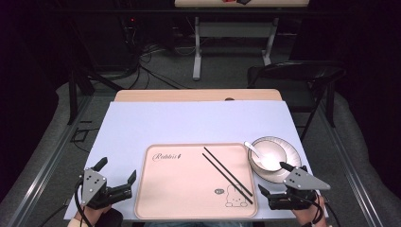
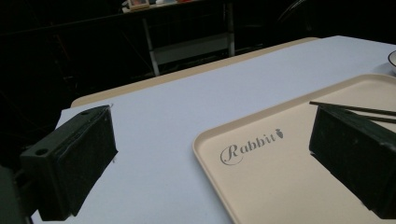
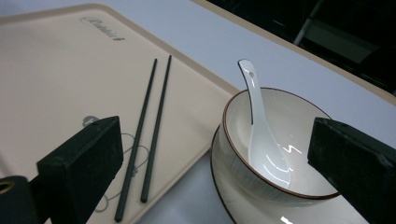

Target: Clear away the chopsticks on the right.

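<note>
From the high view, a beige tray [image 1: 189,189] lies at the table's [image 1: 142,123] near edge with two black chopsticks [image 1: 228,175] on its right side, and a bowl [image 1: 269,158] holding a white spoon [image 1: 255,151] sits on a plate [image 1: 294,153] just beside the tray's right edge. In the left gripper view, the left gripper [image 2: 210,158] is spread wide and empty over the tray's left edge. In the right gripper view, the right gripper [image 3: 215,163] gapes wide, gripping nothing, its jaws either side of the bowl's near rim.
</note>
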`<act>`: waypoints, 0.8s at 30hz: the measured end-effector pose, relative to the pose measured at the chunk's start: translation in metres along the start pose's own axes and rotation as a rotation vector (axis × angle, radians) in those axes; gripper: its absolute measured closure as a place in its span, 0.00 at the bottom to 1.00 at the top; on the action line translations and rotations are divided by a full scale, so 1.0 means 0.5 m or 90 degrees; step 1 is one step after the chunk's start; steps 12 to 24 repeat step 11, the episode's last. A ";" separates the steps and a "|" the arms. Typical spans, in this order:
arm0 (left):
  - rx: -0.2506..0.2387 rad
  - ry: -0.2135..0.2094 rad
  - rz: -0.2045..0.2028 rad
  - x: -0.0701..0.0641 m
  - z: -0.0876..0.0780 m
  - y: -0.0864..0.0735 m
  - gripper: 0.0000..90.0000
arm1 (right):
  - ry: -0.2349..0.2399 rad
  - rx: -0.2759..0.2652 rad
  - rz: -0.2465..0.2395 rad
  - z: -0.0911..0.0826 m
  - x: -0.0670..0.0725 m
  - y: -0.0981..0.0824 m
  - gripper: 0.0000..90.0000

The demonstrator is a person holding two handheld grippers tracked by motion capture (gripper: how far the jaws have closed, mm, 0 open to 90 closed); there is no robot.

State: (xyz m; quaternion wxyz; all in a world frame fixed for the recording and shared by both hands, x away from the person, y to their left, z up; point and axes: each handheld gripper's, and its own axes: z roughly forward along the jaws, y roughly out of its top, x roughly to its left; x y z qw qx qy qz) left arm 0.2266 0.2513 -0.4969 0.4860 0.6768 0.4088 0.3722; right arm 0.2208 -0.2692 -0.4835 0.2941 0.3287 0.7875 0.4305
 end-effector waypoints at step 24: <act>0.003 -0.003 0.003 0.000 0.003 0.001 0.00 | -0.003 -0.006 -0.026 -0.013 0.007 -0.016 0.00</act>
